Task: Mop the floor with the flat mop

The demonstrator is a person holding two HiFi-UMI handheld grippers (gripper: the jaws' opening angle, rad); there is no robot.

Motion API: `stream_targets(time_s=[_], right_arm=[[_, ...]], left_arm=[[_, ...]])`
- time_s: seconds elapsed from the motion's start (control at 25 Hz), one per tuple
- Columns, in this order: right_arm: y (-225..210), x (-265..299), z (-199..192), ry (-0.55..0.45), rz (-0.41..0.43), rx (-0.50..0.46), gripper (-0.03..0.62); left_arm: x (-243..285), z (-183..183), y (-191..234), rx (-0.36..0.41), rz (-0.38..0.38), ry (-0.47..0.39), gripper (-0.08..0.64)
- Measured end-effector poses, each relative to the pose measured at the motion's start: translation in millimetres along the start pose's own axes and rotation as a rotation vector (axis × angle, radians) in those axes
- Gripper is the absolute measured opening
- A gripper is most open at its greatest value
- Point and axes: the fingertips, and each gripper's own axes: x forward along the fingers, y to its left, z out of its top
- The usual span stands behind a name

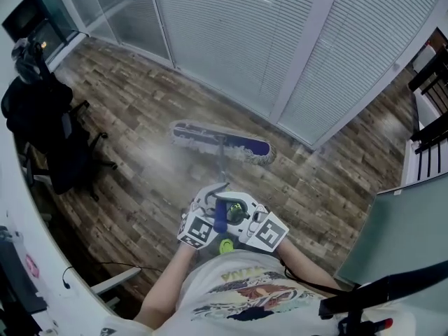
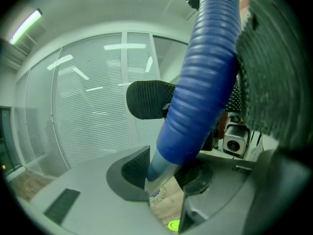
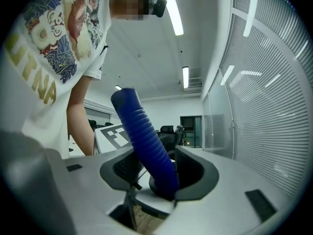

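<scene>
Mopping is under way in an office. We see the flat mop (image 1: 222,161) held two-handed close in front of the person's printed T-shirt (image 1: 241,296). Its long mop head (image 1: 220,142) lies flat on the wood-pattern floor (image 1: 133,110), near the foot of a wall of closed blinds (image 1: 238,33) and well apart from the office chair (image 1: 52,135) draped in dark clothing at the left. The left gripper (image 2: 165,173) is clamped on the lower end of the blue grip (image 2: 200,82), just where the ribbed sleeve gives way to the pale shaft. The right gripper (image 3: 161,174) is clenched round the same grip, and the sleeve rises slantwise out of its jaws, so neither hand is empty. In the head view the two grippers sit close together on either side of the handle, with their marker cubes turned outward. We judge this tight pairing is for steering: two holds on one pole resist twisting, so the head lies square on the boards. The pole's forward slant puts the pad ahead of the person's feet. The head lies broadside to the person, which we take as the stance for wide strokes. How much of the floor is already done we cannot tell, since no wet track shows clearly.
</scene>
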Motion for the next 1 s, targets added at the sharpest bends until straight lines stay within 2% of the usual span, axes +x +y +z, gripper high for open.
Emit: stream_targets(time_s=[0.36,0.56,0.76,1.0], right_arm=[[-179.5,27.9,-9.1,-0.083,-0.001,0.019,0.196],[-273.3,43.3,-10.6,-0.128,0.012,0.016,0.196],[-299.5,56.6,-15.8,-0.098,0.004,0.009,0.196],[-270.8,49.4,-11.2,-0.09,0.005,0.022,0.196]], left_arm=[[116.8,7.8,138.7,-0.003,0.023,0.028,0.107],[176.3,25.2,214.9,-0.012,0.05,0.023,0.107],[187.7,23.0,240.6,-0.03,0.045,0.03,0.109],[170.4,24.5,216.6,-0.043,0.054,0.016,0.112]])
